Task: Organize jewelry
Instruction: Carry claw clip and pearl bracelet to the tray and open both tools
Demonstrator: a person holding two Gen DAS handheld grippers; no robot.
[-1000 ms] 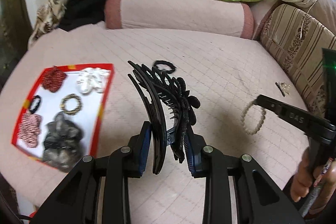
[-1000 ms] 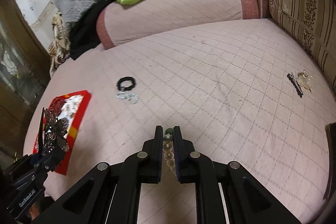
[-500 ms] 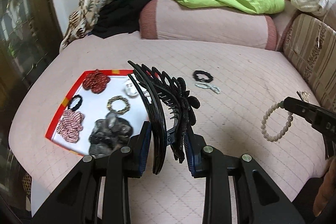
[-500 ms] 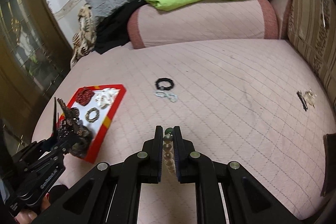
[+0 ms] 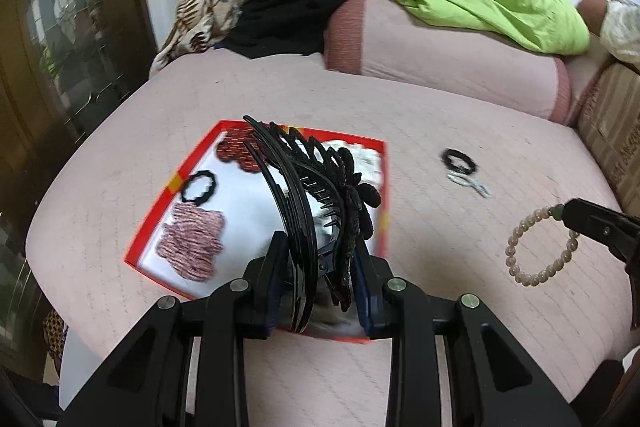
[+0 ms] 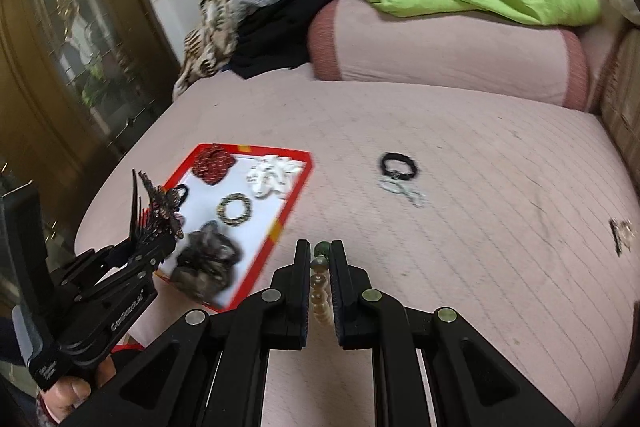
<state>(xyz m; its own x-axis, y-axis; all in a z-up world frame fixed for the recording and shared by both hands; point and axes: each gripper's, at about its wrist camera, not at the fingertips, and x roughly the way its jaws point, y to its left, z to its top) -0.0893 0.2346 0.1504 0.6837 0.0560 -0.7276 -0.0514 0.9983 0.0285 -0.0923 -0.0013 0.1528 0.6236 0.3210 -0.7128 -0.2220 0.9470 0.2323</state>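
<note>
Carrying the black hair claw (image 5: 320, 203) clamped in my left gripper (image 5: 320, 279) over the red-rimmed tray (image 5: 160, 219), I'd drop it in bare white space, keeping the pearl bracelet (image 5: 536, 251) pinched in my right gripper (image 6: 320, 283) clear above the bed (image 6: 480, 227).

My left gripper (image 5: 320, 263) points steeply downward, jaws partly apart and clamped on a black hair clip (image 5: 316, 195) — my right gripper (image 6: 320, 279), likewise angled down, is pinched nearly closed on a bead bracelet (image 5: 540, 247).

White lettering on the left tool (image 6: 154, 227) is too blurred to read
</note>
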